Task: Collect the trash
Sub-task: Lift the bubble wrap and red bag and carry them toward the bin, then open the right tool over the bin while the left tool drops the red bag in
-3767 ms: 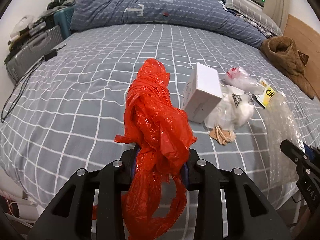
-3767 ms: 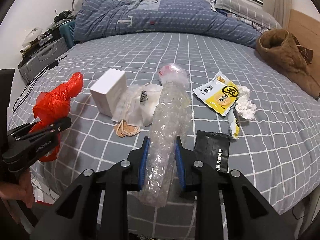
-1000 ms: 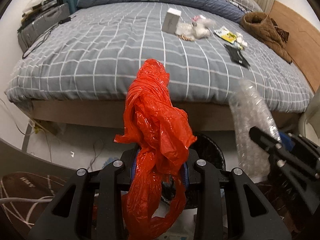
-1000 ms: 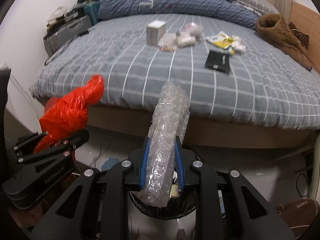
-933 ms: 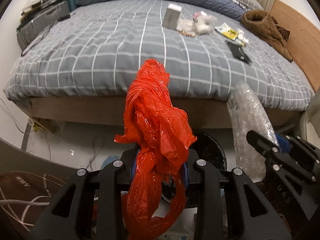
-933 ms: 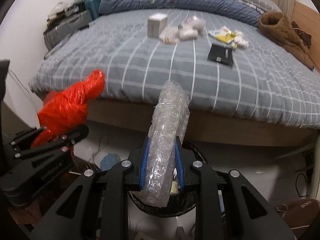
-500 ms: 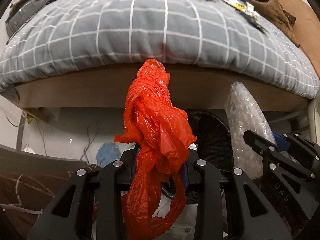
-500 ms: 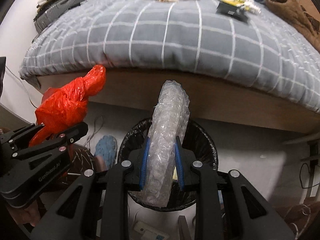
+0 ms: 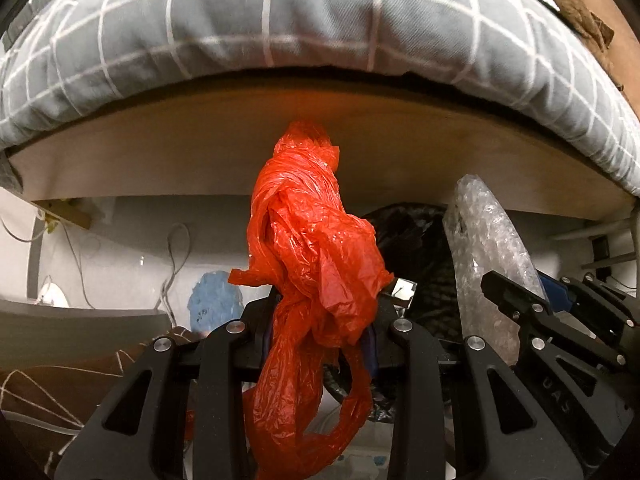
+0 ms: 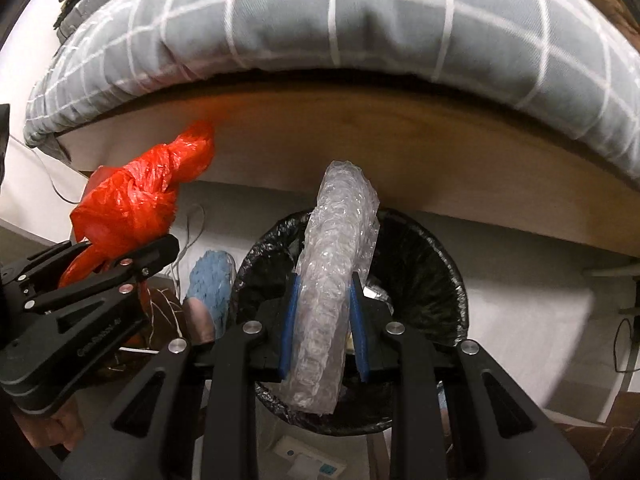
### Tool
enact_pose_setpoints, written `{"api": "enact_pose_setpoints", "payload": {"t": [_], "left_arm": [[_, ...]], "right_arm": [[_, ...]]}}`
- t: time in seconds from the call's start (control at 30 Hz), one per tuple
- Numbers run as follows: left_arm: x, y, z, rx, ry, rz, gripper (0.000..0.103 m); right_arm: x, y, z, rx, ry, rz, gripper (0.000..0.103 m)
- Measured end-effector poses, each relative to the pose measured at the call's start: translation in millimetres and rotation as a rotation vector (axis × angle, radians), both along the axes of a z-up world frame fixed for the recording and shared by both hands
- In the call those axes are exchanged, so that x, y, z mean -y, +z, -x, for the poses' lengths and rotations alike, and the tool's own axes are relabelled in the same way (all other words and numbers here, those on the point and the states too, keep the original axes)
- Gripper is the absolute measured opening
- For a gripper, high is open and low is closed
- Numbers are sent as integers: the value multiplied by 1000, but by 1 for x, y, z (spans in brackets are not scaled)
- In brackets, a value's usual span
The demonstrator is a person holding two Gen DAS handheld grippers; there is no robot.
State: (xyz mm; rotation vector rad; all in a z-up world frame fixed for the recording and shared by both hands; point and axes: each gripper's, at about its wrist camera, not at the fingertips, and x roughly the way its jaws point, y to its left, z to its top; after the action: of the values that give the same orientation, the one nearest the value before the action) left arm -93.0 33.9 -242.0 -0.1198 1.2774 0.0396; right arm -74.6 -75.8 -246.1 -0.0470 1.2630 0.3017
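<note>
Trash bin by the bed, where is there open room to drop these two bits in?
Open room is the far half of the black-lined bin, beyond the bubble wrap. Its left side is crowded by the blue slipper and the left gripper holding the red bag.

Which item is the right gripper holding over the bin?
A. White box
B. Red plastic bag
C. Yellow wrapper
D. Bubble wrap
D: the right gripper is shut on the bubble wrap above the bin, while the red bag sits in the left gripper.
</note>
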Motion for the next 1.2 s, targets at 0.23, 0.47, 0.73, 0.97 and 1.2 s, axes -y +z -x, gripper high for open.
{"api": "enact_pose_setpoints", "payload": {"t": [0.23, 0.47, 0.73, 0.97, 1.2], "left_arm": [[-6, -17, -6, -40, 0, -7, 32], [2, -15, -5, -40, -4, -3, 32], [15, -3, -5, -20, -22, 17, 32], [46, -1, -4, -4, -75, 18, 32], [76, -10, -4, -16, -120, 19, 32]], "right_arm": [[-7, -17, -4, -49, 18, 8, 27], [-6, -15, -7, -23, 6, 39, 50], [28, 8, -8, 62, -77, 62, 82], [71, 19, -4, 98, -161, 97, 95], [100, 21, 3, 117, -206, 113, 95]]}}
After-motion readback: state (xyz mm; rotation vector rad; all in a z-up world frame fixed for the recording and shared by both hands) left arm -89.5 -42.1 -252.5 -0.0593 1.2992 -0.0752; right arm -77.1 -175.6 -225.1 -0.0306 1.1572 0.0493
